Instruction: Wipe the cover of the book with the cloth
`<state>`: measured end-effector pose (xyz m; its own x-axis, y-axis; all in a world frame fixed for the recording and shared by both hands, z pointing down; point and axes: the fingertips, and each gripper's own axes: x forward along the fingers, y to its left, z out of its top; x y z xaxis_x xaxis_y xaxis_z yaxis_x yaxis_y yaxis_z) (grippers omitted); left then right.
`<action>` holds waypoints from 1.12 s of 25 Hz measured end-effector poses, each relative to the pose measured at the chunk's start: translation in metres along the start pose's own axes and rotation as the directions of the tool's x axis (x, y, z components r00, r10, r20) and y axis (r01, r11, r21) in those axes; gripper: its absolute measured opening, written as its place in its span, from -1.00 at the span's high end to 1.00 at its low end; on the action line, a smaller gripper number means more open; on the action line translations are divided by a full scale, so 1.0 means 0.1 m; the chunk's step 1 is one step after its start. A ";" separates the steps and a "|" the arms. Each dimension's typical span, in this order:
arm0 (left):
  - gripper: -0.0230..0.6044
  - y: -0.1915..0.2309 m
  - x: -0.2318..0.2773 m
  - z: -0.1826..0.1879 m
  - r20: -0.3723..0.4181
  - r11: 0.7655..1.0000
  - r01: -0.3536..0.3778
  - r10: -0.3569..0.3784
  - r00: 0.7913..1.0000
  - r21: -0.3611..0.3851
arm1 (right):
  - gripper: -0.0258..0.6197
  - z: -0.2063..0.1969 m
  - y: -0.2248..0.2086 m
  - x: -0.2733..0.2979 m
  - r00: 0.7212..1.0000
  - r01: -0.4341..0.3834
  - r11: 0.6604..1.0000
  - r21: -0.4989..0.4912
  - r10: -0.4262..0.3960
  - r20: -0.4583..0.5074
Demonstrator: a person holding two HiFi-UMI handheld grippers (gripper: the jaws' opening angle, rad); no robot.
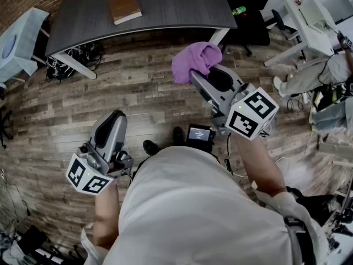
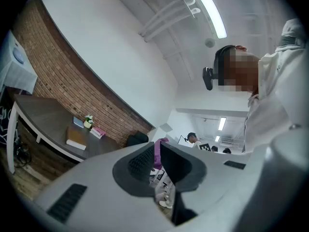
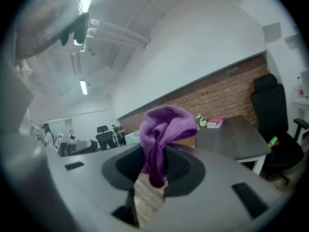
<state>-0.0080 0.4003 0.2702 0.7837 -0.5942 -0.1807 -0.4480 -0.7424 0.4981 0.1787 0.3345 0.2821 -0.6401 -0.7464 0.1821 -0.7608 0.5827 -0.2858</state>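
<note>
A brown book (image 1: pixel 124 8) lies on the dark grey table (image 1: pixel 176 4) at the top of the head view; it also shows in the left gripper view (image 2: pixel 76 137). My right gripper (image 1: pixel 194 73) is held over the wooden floor in front of the table, shut on a bunched purple cloth (image 1: pixel 196 61). In the right gripper view the cloth (image 3: pixel 161 129) bulges above the jaws of this gripper (image 3: pixel 154 166) and hides part of the book (image 3: pixel 187 141). My left gripper (image 1: pixel 113 117) hangs low at the left, shut and empty (image 2: pixel 155 161).
A black office chair (image 1: pixel 248 26) and a green bottle (image 1: pixel 238 10) sit at the table's right end. Cables (image 1: pixel 77 57) lie under its left side. A white desk (image 1: pixel 309 15) and a seated person (image 1: pixel 309 76) are far right. A small plant (image 2: pixel 88 122) stands behind the book.
</note>
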 end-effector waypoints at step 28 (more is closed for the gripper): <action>0.78 -0.07 0.20 -0.20 -0.018 1.000 -0.015 0.015 1.000 0.010 | 0.57 0.04 -0.23 -0.09 0.998 0.003 1.000 -0.009 -0.003 0.060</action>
<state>0.0193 0.4002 0.2803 0.7846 -0.5997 -0.1574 -0.4640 -0.7364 0.4924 0.2019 0.3268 0.2834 -0.6307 -0.7657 0.1264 -0.7636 0.5833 -0.2768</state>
